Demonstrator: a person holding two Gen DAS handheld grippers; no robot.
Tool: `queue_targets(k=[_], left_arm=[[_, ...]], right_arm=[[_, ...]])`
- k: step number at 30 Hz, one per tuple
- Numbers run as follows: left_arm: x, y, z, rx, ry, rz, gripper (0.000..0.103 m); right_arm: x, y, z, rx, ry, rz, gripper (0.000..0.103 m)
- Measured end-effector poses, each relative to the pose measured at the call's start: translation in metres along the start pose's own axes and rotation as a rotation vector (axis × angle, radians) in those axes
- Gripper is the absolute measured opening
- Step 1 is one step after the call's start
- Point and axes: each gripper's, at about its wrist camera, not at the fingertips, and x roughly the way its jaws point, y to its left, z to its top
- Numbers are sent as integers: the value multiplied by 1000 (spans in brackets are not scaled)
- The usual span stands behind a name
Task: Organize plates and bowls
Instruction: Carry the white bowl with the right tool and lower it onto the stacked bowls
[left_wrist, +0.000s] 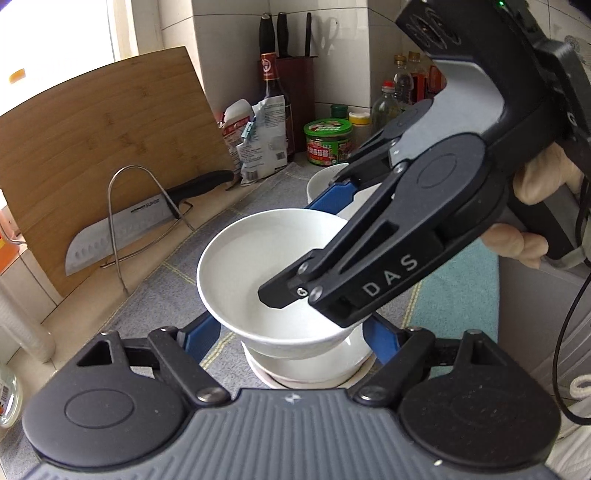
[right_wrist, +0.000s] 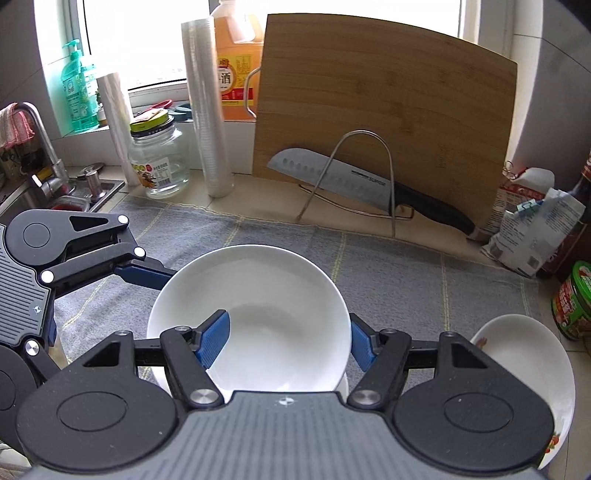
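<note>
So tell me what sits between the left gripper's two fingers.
The stacked white bowls: in the left wrist view the left gripper has one blue finger on each side of them, not touching. Right gripper straddles the top bowl's rim.

We count 3 white bowls (left_wrist: 258, 266), 1 plate (right_wrist: 532, 369), 2 grippers (right_wrist: 284, 343), 1 cutting board (right_wrist: 384, 122), 1 knife (right_wrist: 369, 184), 1 wire rack (right_wrist: 354, 177) and 1 glass jar (right_wrist: 159, 158).

Both hand-held grippers are looking black w/ grey ribbed backs, blue finger pads (right_wrist: 212, 341) & shiny silver screws. Right hand-held gripper (left_wrist: 295, 284) is showing white "DAS" letters, a green light, black cable; bare skin on the hand (left_wrist: 532, 206).
</note>
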Motion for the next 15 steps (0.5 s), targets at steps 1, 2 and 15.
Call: queue_targets(k=[1,2,15], left_arm=[[3,-1,0,-2,0,-8,84],[4,-2,-1,-5,3,-16,84],[18,0,-15,-54,50,-46,84]], right_arm=[[0,-2,-2,7,3,-5,73],[0,-4,-4,10,5,-8,73],[19,-10,-19,45,47,23,73]])
